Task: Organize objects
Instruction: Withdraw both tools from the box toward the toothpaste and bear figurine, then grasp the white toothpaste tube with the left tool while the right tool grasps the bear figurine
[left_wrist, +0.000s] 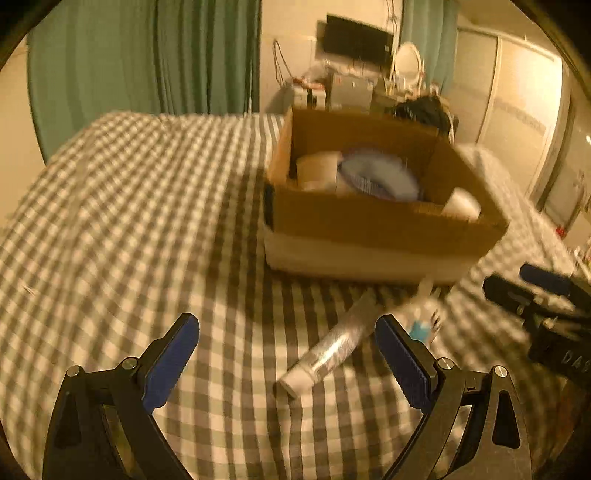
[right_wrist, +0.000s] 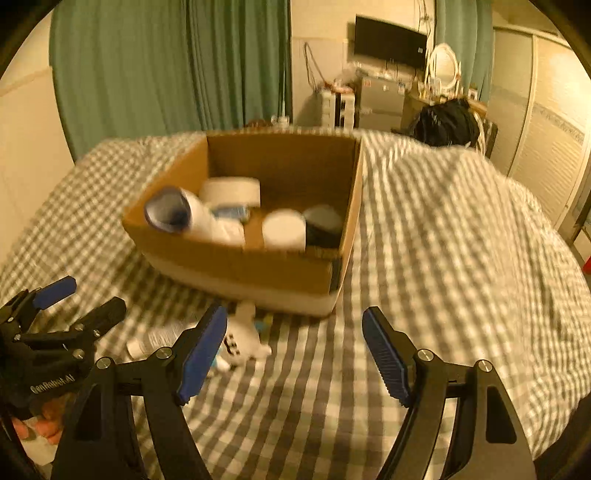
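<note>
Checked bedspread (left_wrist: 129, 221) bears cardboard box (left_wrist: 369, 221) and, seemingly, clear tube (left_wrist: 328, 350).

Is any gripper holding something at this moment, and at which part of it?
Nothing is held. The left gripper and the right gripper are both open, above the checked bedcover.

Checked bedspread (right_wrist: 443, 240), green curtains (right_wrist: 166, 74), wall TV (right_wrist: 389, 40), warm dim light.
</note>
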